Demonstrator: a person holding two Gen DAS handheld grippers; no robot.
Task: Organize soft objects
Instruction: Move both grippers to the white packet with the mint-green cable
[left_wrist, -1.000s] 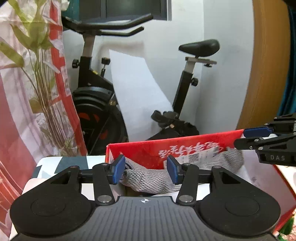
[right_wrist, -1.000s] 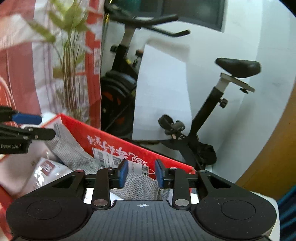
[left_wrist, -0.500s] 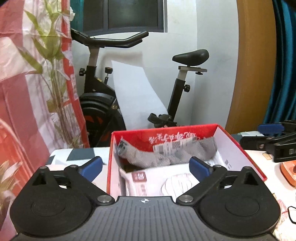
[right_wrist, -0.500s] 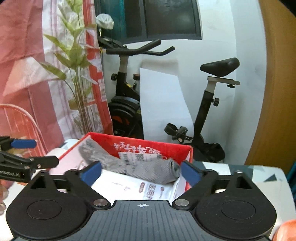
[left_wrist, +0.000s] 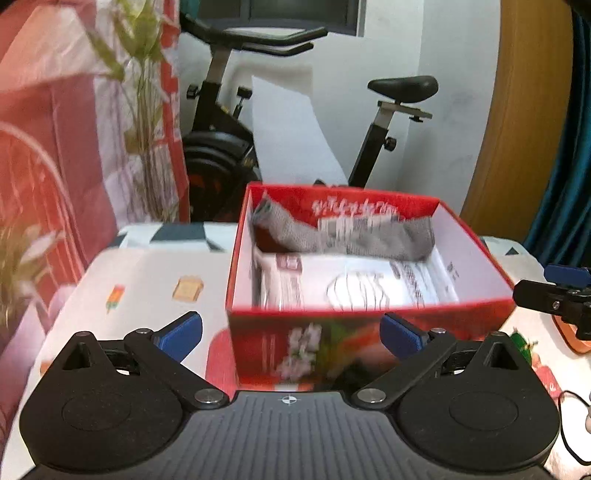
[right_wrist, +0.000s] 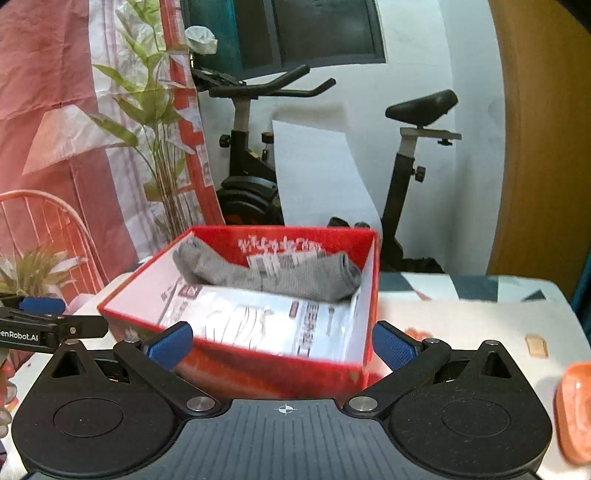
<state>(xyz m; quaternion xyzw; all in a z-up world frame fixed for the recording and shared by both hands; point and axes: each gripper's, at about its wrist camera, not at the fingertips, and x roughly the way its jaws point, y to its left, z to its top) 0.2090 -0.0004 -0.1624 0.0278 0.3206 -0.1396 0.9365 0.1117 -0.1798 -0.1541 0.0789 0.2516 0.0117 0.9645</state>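
A grey sock (left_wrist: 343, 236) with a paper label lies along the far wall inside a red cardboard box (left_wrist: 332, 347). It rests on white plastic packets (left_wrist: 354, 284). The same sock (right_wrist: 273, 273) and box (right_wrist: 258, 365) show in the right wrist view. My left gripper (left_wrist: 290, 336) is open and empty, in front of the box's near wall. My right gripper (right_wrist: 280, 345) is open and empty, also in front of the box. Each gripper shows at the edge of the other's view.
The box stands on a table with a patterned cloth (left_wrist: 147, 291). An orange dish (right_wrist: 574, 406) lies at the right. A wire chair (right_wrist: 48, 236) and plant (right_wrist: 159, 147) stand left. An exercise bike (right_wrist: 258, 147) stands behind the table.
Both grippers let go of the grey sock, opened wide and pulled back from the box. The sock now lies inside the box along its far wall.
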